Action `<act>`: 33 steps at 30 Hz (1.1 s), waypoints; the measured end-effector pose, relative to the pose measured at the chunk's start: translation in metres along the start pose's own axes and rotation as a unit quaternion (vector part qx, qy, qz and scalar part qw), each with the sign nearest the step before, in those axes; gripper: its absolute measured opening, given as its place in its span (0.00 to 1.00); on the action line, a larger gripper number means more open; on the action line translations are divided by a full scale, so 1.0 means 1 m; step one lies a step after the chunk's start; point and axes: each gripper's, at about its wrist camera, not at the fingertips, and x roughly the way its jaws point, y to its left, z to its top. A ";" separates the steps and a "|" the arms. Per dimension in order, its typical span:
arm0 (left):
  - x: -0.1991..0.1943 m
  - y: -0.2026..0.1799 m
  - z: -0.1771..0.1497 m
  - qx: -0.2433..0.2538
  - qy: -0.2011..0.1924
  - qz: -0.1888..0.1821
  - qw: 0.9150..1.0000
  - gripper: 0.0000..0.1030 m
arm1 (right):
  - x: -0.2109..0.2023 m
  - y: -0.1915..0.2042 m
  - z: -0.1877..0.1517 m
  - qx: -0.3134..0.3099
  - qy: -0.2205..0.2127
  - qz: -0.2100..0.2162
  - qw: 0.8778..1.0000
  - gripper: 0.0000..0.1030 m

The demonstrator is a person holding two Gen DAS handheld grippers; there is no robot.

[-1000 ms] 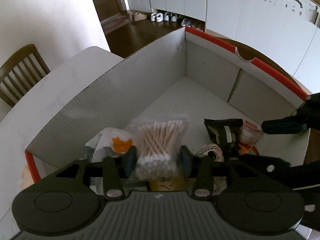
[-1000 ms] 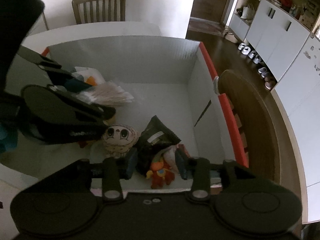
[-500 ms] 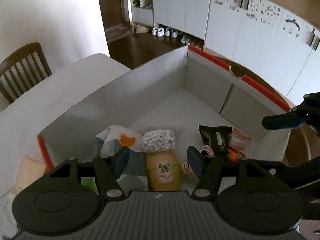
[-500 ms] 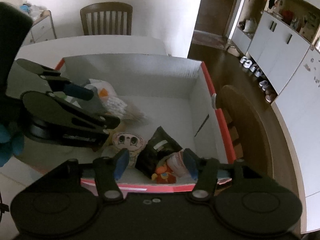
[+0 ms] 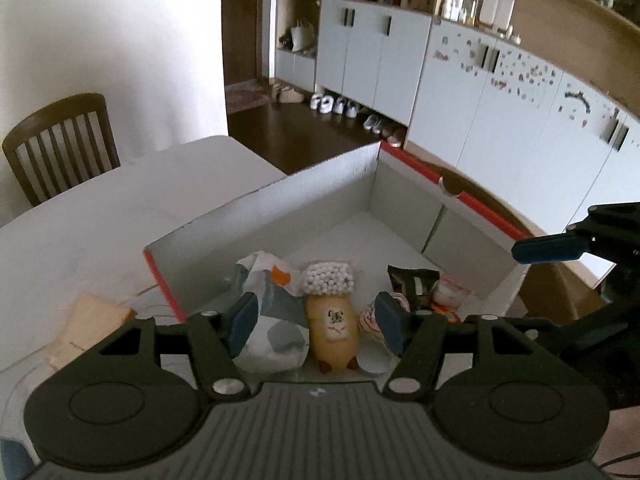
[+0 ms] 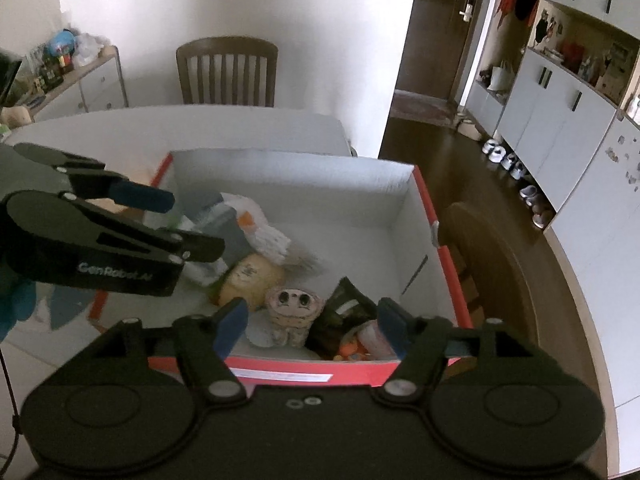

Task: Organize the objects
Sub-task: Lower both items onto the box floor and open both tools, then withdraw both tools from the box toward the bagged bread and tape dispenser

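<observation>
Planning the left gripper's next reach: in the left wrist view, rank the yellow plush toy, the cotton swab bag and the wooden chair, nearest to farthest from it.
1. Yellow plush toy: between the left gripper fingers' line, in the box.
2. Cotton swab bag: just beyond the toy.
3. Wooden chair: far left, past the table.

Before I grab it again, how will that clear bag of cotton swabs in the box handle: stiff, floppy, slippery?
The bag of cotton swabs is probably very light, being only thin swabs in film. The packed sticks should keep its middle fairly firm, while the loose clear plastic around them looks floppy and perhaps slippery. It leans on the yellow plush toy, so a push would likely slide or topple it.
</observation>
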 end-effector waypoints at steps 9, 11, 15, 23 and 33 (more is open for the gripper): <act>-0.054 0.020 -0.020 0.023 -0.041 -0.005 0.999 0.75 | -0.023 0.036 0.006 0.020 -0.020 -0.012 1.000 0.79; -0.064 0.029 -0.025 0.022 -0.045 -0.007 0.999 0.75 | -0.026 0.045 0.008 0.023 -0.023 -0.011 0.999 0.81; -0.080 0.051 -0.035 0.012 -0.045 -0.015 0.999 0.77 | -0.029 0.068 0.012 0.025 -0.026 -0.019 0.999 0.83; -0.104 0.099 -0.053 0.000 -0.049 -0.017 0.999 0.84 | -0.028 0.109 0.020 0.037 -0.031 -0.025 0.999 0.86; -0.112 0.160 -0.071 -0.028 -0.045 -0.003 0.999 0.99 | -0.017 0.159 0.032 0.039 -0.027 -0.035 0.998 0.90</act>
